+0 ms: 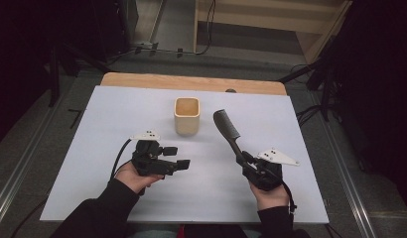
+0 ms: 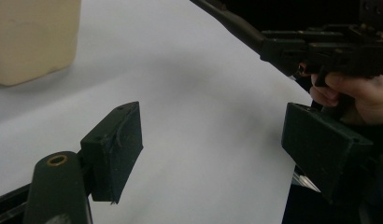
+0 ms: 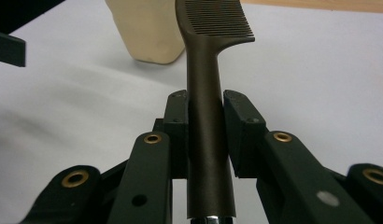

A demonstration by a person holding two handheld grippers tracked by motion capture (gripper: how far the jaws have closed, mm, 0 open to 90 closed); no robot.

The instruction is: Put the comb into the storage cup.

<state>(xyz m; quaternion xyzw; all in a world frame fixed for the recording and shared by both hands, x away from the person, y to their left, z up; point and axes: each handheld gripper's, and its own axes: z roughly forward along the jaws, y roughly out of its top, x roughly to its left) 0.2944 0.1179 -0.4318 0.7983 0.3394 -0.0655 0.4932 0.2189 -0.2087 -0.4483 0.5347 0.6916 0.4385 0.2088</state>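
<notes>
Nearest the person, the right gripper [image 1: 247, 161] pinches a dark comb [image 1: 227, 130] by its handle, the two jaws pressed flat against the handle's sides in the right gripper view, with the handle's butt end running back between the linkages. From that grip the comb's long axis runs forward and a little to the left across the white table [image 1: 291, 198], its toothed head leading and held above the surface. Level with it on the other side, the left gripper [image 1: 180, 157] hangs with its jaws spread wide and nothing between them, pointing toward the right one. Farther off stands the cream square cup [image 1: 186, 116], upright and open at the top, just left of the comb's head and slightly beyond it. The comb-holding hand is the nearer one to the cup, so the likely move is a short swing left and a tip-down of the head into the opening
</notes>
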